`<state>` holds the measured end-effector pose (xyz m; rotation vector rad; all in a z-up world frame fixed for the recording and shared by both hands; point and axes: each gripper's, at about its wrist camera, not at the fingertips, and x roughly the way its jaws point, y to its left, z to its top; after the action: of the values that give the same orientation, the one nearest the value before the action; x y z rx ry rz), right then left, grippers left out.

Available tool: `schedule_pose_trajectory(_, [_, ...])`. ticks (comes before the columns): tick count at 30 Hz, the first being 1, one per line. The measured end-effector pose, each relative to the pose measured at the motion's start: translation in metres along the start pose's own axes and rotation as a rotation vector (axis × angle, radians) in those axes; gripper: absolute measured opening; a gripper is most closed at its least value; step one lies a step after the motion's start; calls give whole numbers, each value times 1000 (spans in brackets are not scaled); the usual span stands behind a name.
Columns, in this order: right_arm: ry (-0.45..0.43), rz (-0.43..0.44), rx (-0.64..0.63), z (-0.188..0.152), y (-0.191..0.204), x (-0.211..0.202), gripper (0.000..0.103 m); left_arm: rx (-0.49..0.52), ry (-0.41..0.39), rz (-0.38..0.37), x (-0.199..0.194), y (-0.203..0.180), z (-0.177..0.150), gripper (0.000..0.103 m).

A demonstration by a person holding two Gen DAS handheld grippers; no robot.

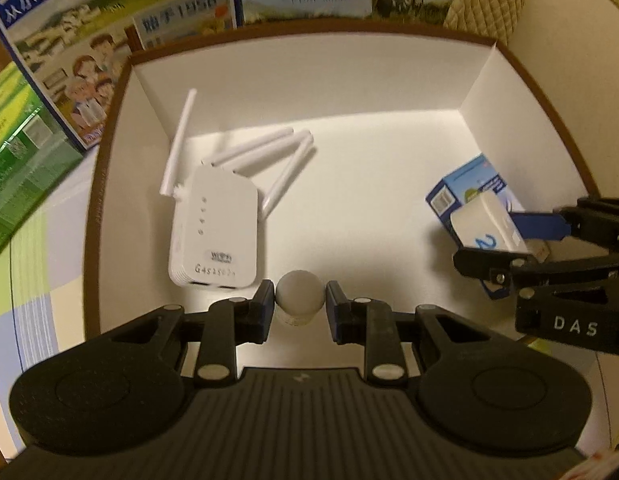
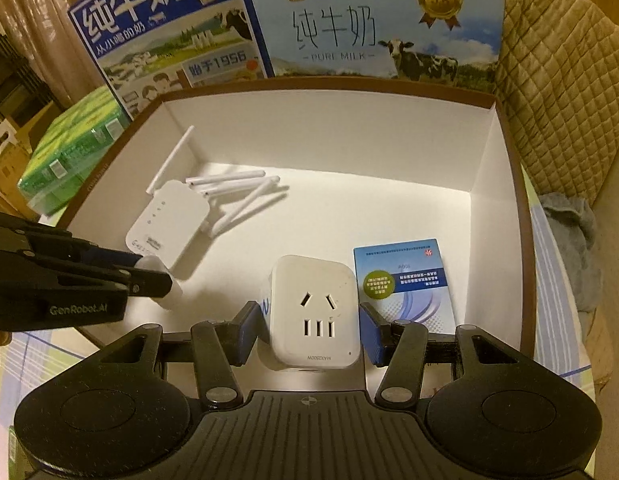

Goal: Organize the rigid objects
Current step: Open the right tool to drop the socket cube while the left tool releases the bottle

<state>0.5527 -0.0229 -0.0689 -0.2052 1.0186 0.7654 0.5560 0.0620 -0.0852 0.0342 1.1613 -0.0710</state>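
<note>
**Two held items over a white-lined box**

The right gripper (image 2: pixel 309 330) carries a white socket adapter (image 2: pixel 312 312), a rounded square block with plug slots on its face and small grey lettering along its near edge. The left gripper (image 1: pixel 299 308) carries a small white bulb (image 1: pixel 299 290) with a rounded frosted dome and a narrower base below. Both hang over the near part of an open box (image 2: pixel 525 240), brown outside and white inside. On the box floor, at the left, lies a white WiFi repeater (image 1: pixel 213 232) with four thin antennas splayed out from its far end, one leaning on the left wall. At the right lies a small blue-and-white carton (image 2: pixel 405 276), flat on the floor and just beside the adapter.

The box sits on a cloth (image 1: pixel 41 280) with pale green and blue checks. Behind it stand two milk cartons (image 2: pixel 381 28) printed with cows and pasture, a green pack (image 2: pixel 69 152) lies to the left, and a quilted beige cushion (image 2: pixel 561 92) is at the right.

The left tongs are nearly closed, their pads gripping the bulb's sides. The right tongs stand partly apart, clamped on the adapter's flanks.
</note>
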Motion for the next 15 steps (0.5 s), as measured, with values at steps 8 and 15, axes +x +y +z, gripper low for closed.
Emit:
schedule_pose_trajectory(8, [15, -9, 12, 6, -1, 6, 50, 24, -41, 13, -10, 2, 4, 39])
schedule_pose_trajectory(15, [-55, -20, 33, 14, -1, -7, 54, 19, -54, 29, -19, 9, 5, 39])
